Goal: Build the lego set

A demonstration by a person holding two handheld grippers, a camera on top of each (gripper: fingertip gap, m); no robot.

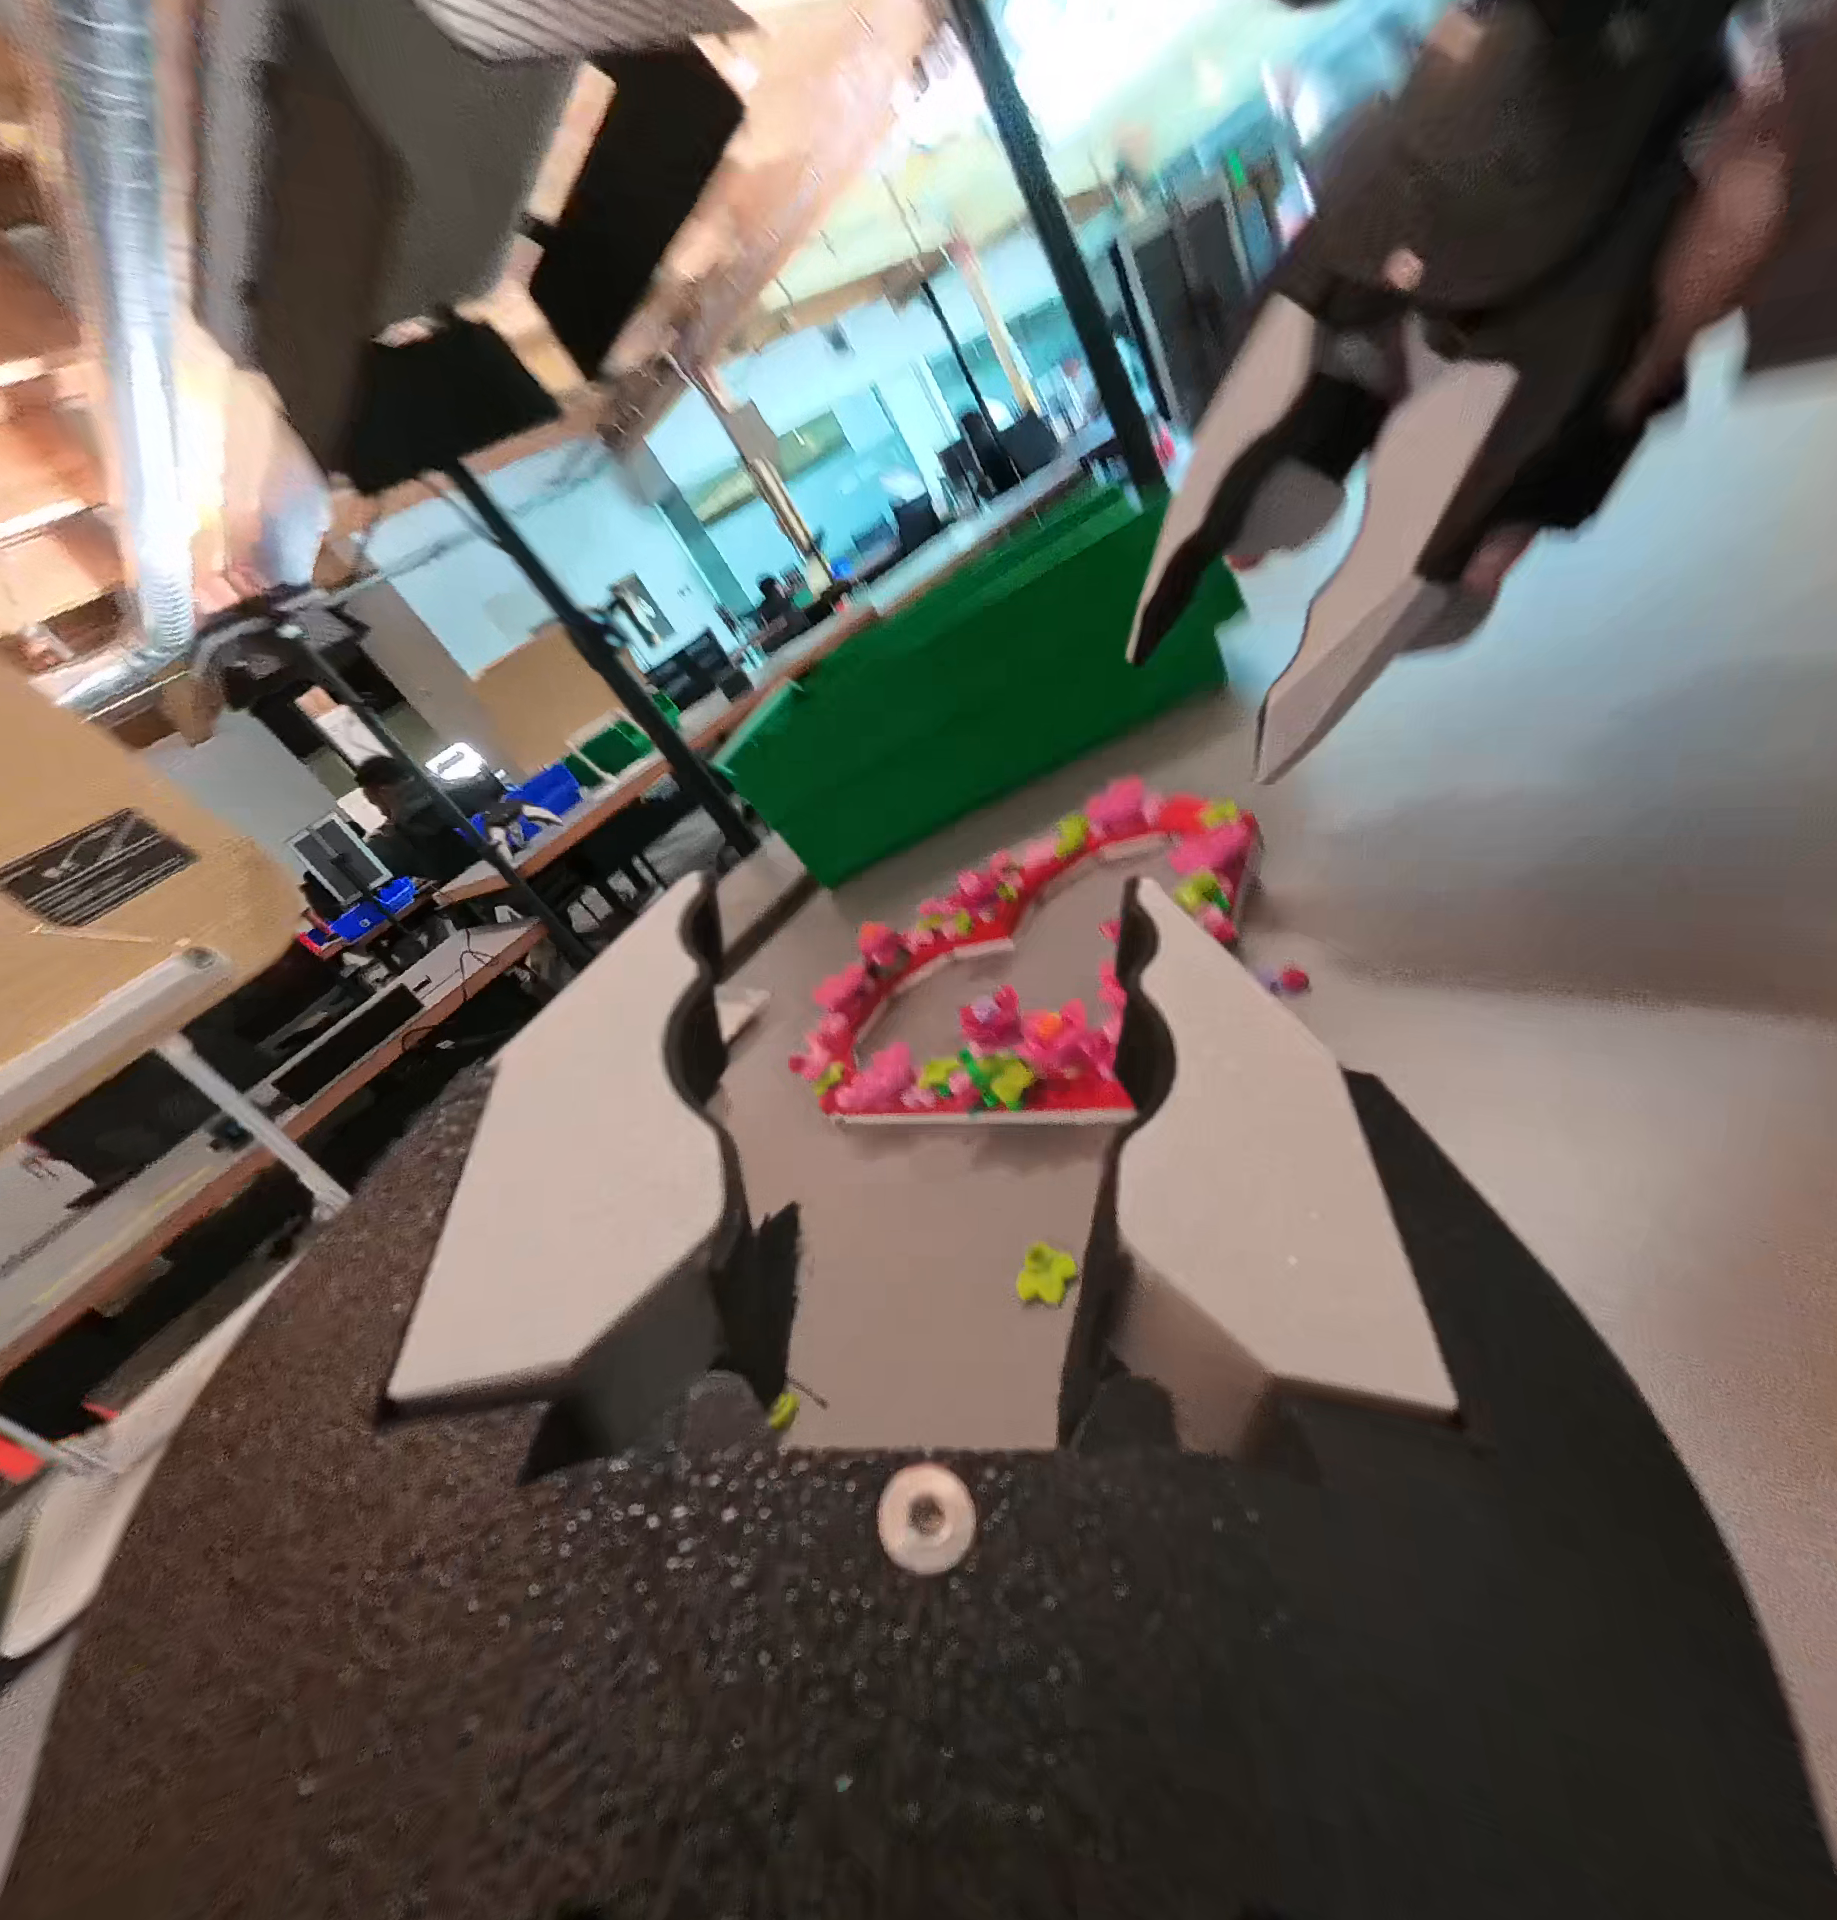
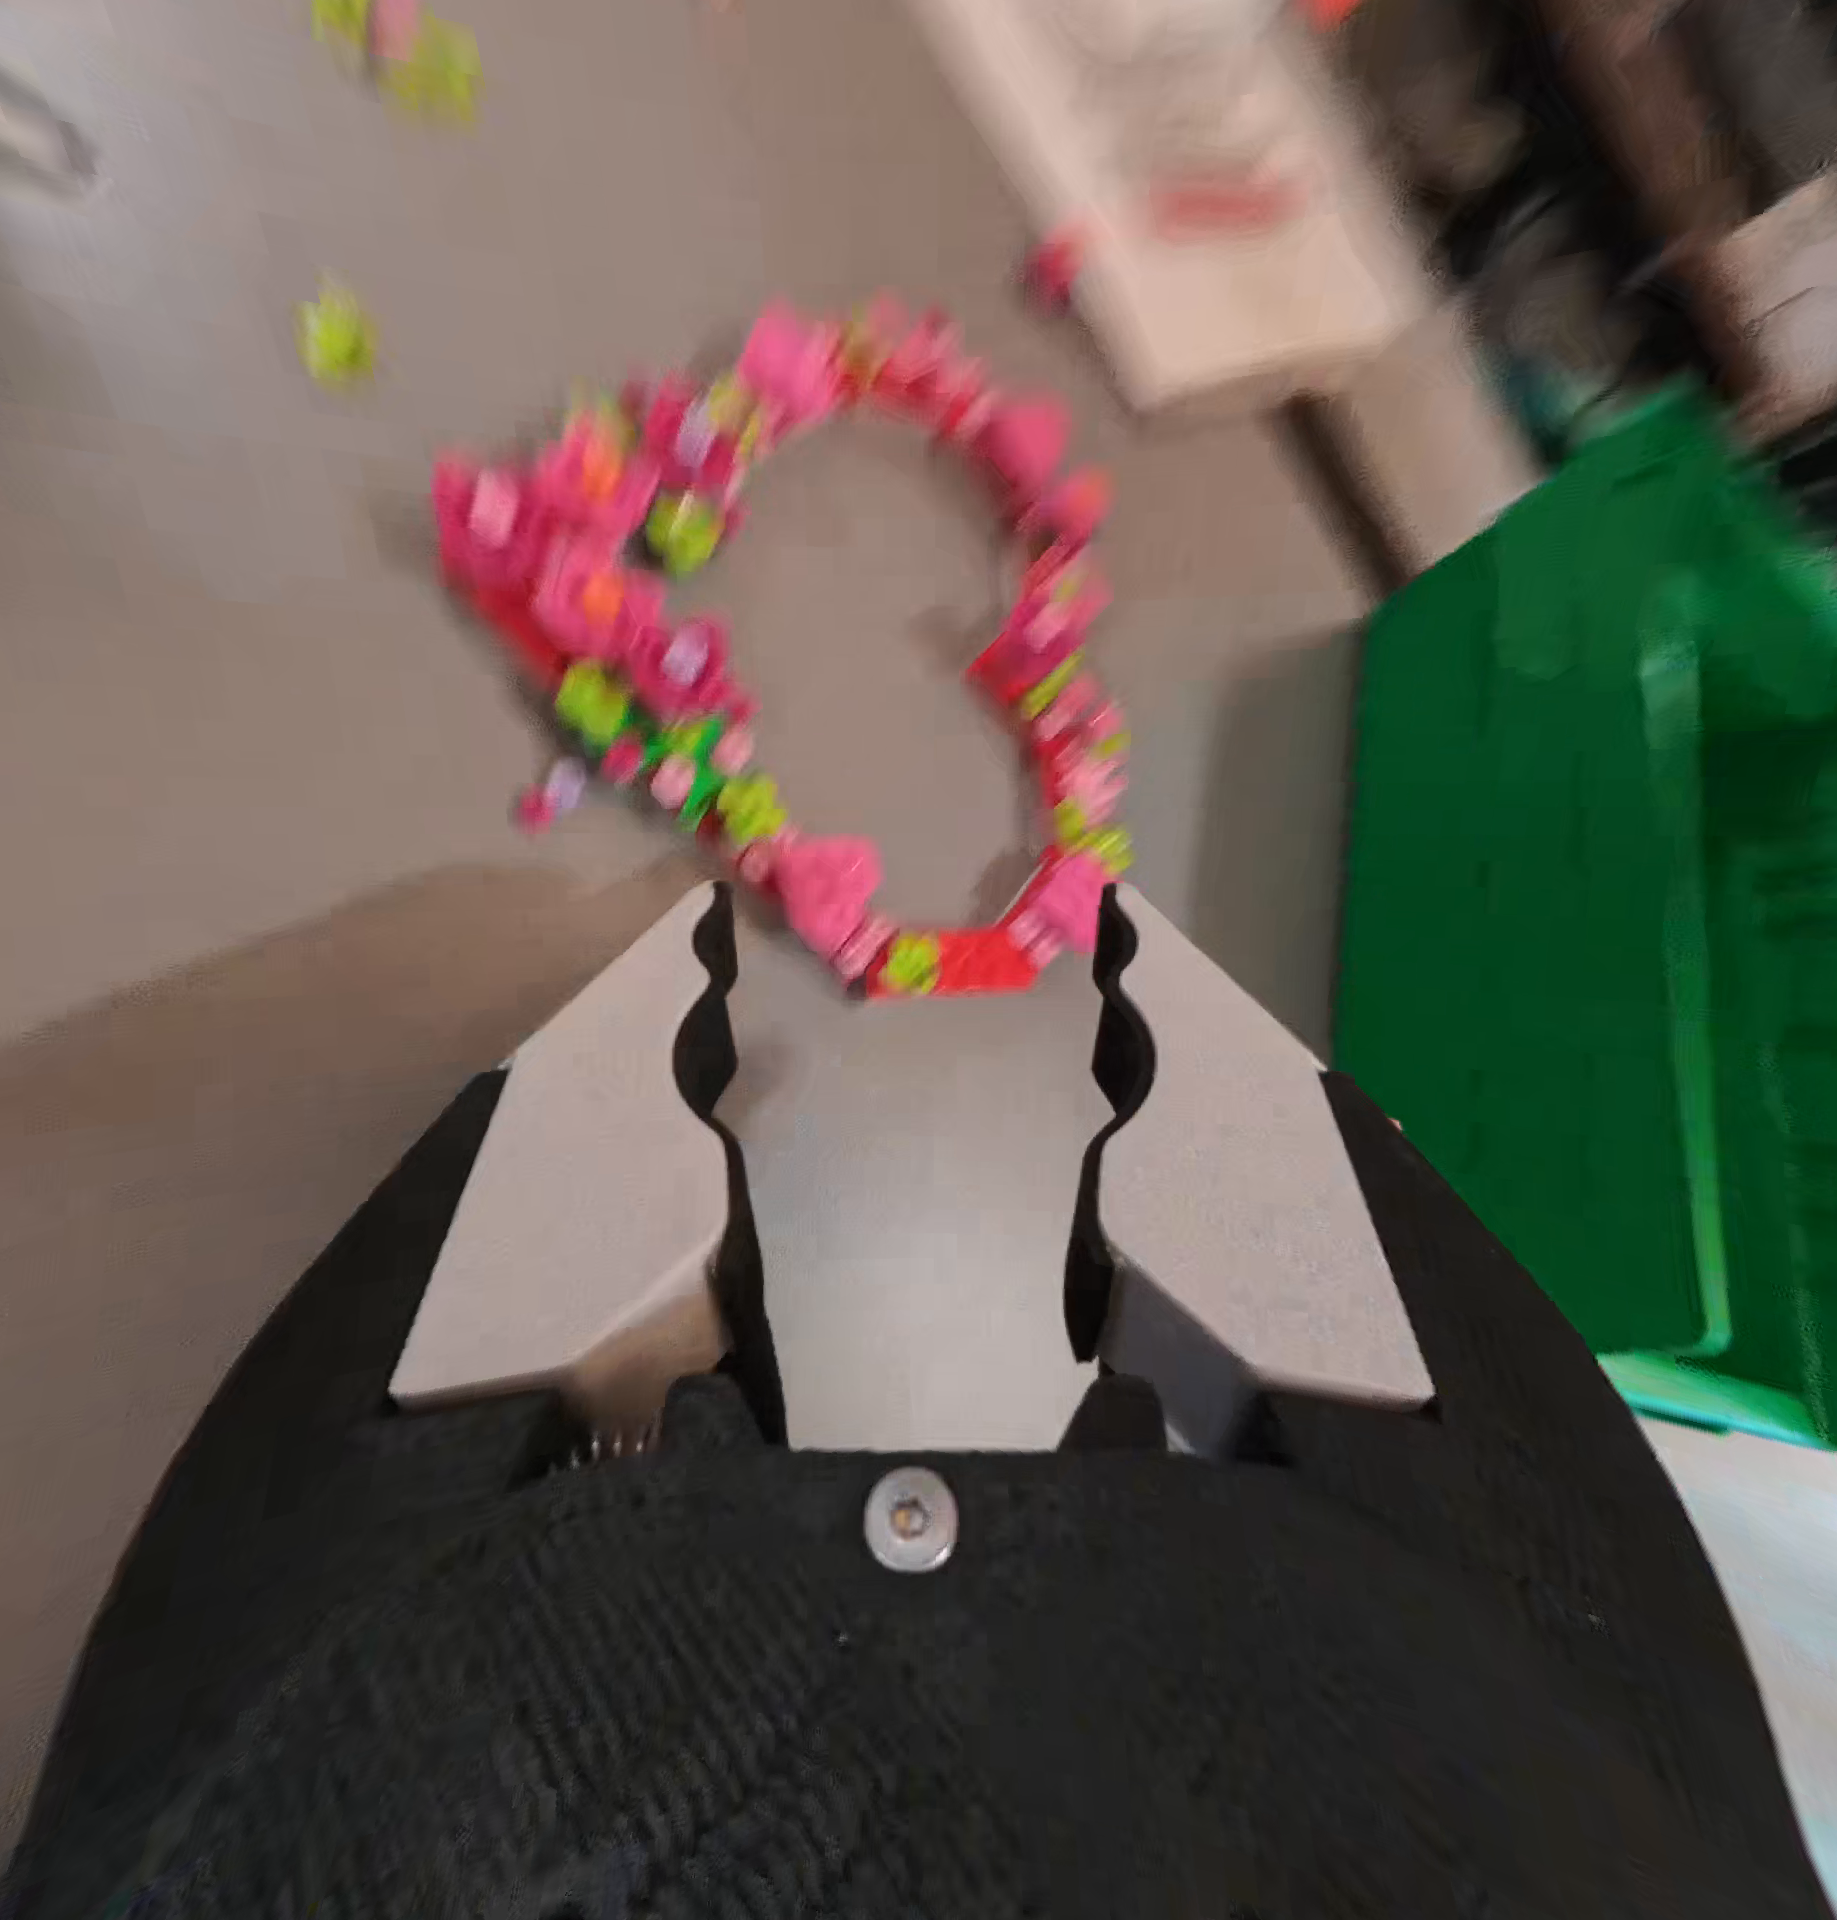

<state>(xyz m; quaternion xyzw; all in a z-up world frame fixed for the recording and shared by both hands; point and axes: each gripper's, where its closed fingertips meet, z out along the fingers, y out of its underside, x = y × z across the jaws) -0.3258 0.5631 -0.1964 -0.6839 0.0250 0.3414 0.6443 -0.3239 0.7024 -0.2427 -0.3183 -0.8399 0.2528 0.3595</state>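
Observation:
A red heart-shaped lego frame [image 1: 1007, 961] studded with pink flowers and lime leaves lies flat on the grey table; it also shows, blurred, in the right wrist view [image 2: 789, 665]. My left gripper [image 1: 919, 909] is open and empty, just short of the heart. A loose lime leaf piece [image 1: 1045, 1274] lies on the table between its fingers. My right gripper [image 2: 909, 899] is open and empty, above the heart's near edge; it also shows in the left wrist view [image 1: 1200, 717], hovering over the heart's far end.
A green bin [image 1: 976, 686] stands behind the heart, on the right in the right wrist view [image 2: 1620, 935]. Loose lime pieces [image 2: 337, 332] and a small pink piece [image 1: 1283, 977] lie on the table. A pale booklet [image 2: 1205, 197] lies at the back.

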